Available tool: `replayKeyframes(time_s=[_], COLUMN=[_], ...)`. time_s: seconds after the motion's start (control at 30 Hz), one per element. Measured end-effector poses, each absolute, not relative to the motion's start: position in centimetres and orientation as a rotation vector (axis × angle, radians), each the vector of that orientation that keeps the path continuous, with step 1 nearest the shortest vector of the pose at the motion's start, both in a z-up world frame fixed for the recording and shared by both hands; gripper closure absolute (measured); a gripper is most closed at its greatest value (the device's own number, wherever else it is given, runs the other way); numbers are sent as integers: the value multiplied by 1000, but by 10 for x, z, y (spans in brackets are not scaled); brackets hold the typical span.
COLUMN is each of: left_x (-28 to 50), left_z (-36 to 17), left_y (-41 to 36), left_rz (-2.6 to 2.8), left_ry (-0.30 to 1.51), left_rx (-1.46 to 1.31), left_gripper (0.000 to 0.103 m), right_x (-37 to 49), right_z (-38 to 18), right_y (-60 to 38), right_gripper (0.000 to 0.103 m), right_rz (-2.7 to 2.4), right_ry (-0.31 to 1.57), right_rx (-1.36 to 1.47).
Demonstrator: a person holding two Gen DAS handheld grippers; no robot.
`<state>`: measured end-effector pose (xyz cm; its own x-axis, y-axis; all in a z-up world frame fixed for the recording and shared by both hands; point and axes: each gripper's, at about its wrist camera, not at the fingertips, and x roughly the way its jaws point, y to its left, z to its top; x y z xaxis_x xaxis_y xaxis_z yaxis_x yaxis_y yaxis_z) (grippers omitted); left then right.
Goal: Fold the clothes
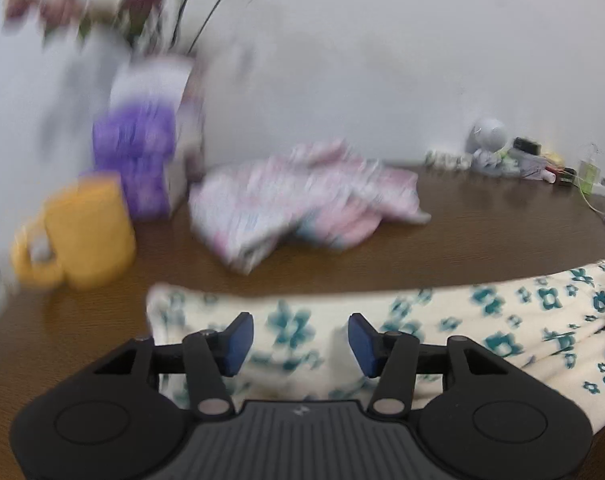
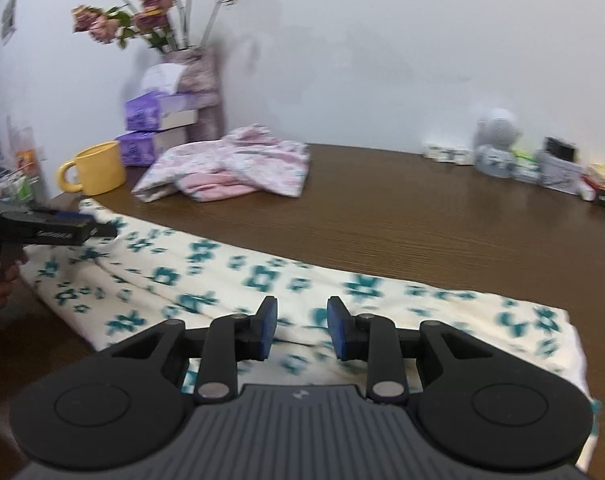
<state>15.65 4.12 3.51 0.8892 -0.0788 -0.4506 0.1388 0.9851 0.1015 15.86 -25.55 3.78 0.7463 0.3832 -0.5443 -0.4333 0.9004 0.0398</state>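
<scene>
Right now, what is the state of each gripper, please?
Left gripper: open, holding nothing, above the floral cloth.
Right gripper: open, narrower gap, holding nothing, above the same cloth.

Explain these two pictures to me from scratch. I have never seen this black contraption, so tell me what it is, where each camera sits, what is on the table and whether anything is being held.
No robot here: a person holds a black two-finger gripper in each hand, and each carries a wide-angle camera looking along its fingers. One picture is from the left gripper, the other from the right gripper, where the left one also shows at the edge. Both have blue pads standing apart, gripping nothing, above a cream cloth with teal flowers spread on the brown wooden table. Behind lie a crumpled pink and white garment, a yellow mug, purple tissue boxes, a vase of dried flowers and small clutter along the wall.
</scene>
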Motion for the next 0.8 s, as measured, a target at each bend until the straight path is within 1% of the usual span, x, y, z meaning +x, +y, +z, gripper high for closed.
replayKeyframes(time_s=[0.07,0.13,0.3,0.4,0.47,0.5,0.53,0.63,0.73,0.8], left_x=[148,144,152,163,165,165,166,165,165,166], left_z=[41,42,18,14,13,12,11,10,11,11], left_y=[21,4,-13,2,7,6,5,4,3,3], left_rz=[-191,-274,-335,-342,-347,-345,-342,-341,-340,-338], left_ry=[424,425,551,621,630,629,628,629,630,630], left_rx=[181,191,233,138,112,119,130,133,132,133], left_gripper=[45,45,46,44,44,44,44,44,44,44], right_x=[161,165,170,168,164,162,159,154,155,153], right_z=[41,41,30,25,25,26,26,27,25,25], right_y=[-243,-233,-232,-250,-267,-275,-284,-306,-332,-341], right_gripper=[75,75,75,76,78,82,82,82,81,81], right_rz=[450,447,416,373,368,370,371,310,315,269], right_ry=[566,569,619,640,635,630,626,625,647,640], right_rx=[-130,-156,-167,-152,-120,-103,-86,-75,17,3])
